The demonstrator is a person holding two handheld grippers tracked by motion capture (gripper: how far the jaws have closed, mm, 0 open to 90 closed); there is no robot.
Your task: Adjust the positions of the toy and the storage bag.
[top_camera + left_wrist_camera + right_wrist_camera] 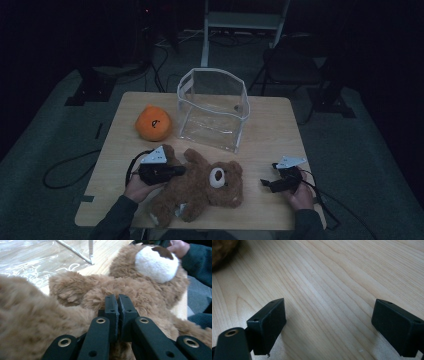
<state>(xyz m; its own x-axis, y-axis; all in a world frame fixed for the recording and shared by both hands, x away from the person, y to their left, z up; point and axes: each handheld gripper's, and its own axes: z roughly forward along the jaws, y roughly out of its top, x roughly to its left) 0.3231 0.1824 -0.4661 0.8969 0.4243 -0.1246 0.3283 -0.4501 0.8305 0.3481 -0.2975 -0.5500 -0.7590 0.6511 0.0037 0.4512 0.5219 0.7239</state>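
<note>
A brown teddy bear lies on its back near the front edge of the wooden table, its white muzzle pointing up. My left gripper comes in from the left. Its jaws are pressed together with their tips buried in the fur of the bear's arm and shoulder, pinching the fur. My right gripper rests low on the table to the right of the bear's head. In the right gripper view it stands open over bare wood, with a bit of brown fur at the top left.
An orange round plush sits at the table's left. A clear plastic bag with white edging stands open behind the bear, and its wall is near the bear's arm. A chair and cables lie on the dark floor beyond.
</note>
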